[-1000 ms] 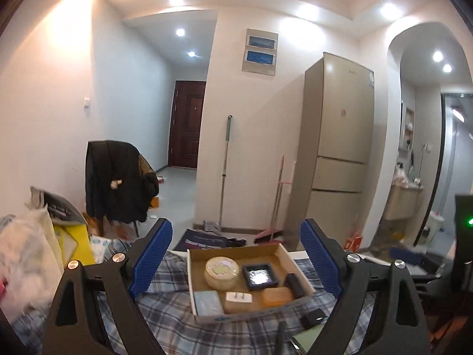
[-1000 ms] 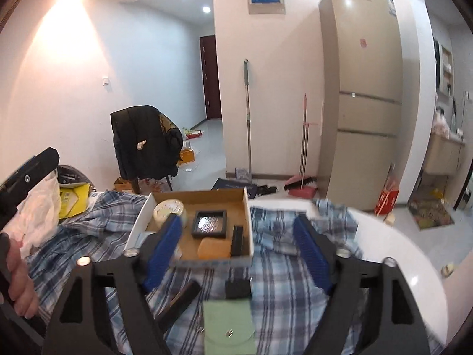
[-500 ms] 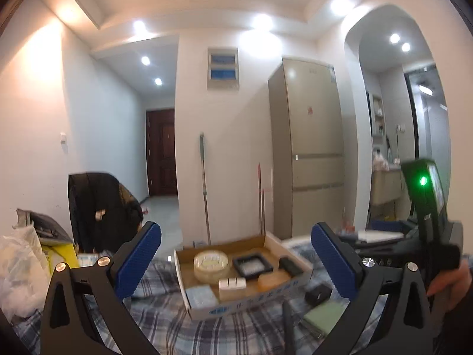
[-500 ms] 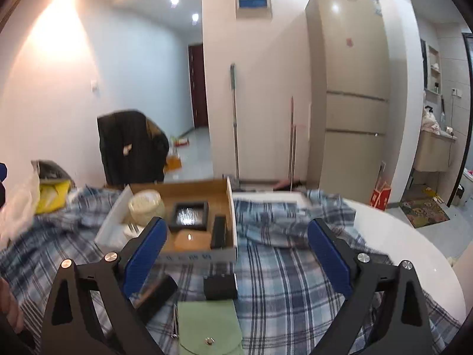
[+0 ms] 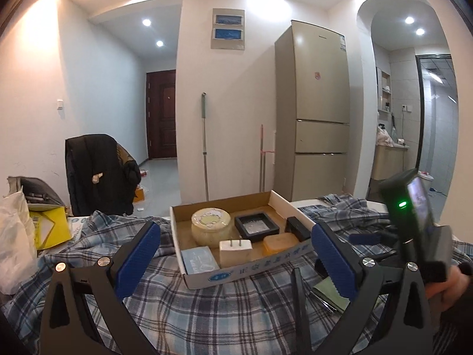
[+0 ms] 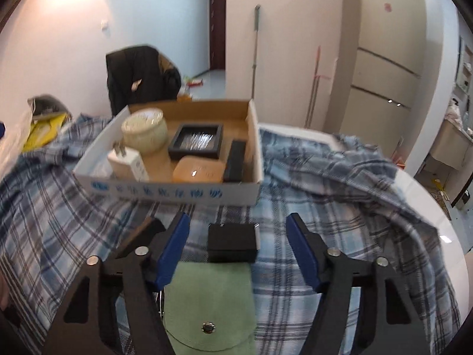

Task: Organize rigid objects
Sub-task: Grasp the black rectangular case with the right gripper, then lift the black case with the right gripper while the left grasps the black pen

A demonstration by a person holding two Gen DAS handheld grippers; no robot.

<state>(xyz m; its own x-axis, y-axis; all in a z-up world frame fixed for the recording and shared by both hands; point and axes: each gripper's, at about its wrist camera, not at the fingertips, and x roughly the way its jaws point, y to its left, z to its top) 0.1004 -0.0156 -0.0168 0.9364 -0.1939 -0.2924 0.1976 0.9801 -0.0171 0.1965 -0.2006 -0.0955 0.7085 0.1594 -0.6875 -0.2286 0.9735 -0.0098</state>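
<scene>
the right gripper (image 6: 236, 236), jaws just closing but still apart, straddles a small black box (image 6: 232, 241) without pinching it.

A box (image 6: 165, 192) sits on a cloth (image 6: 325, 183) spread over the table (image 6: 437, 224). Inside it, seen from the right wrist, a jar (image 6: 143, 131) stands at the back left, a tray (image 6: 196, 141) to its right, a plug (image 6: 127, 164) in front of the jar, a soap bar (image 6: 198, 171) in front of the tray, and a slim block (image 6: 235, 161) along the right wall (a packet (image 5: 198, 259) lies in the near left corner). Before the box lies a small case (image 6: 232, 242), with a pouch (image 6: 210, 304) nearer still, touching it.
</scene>
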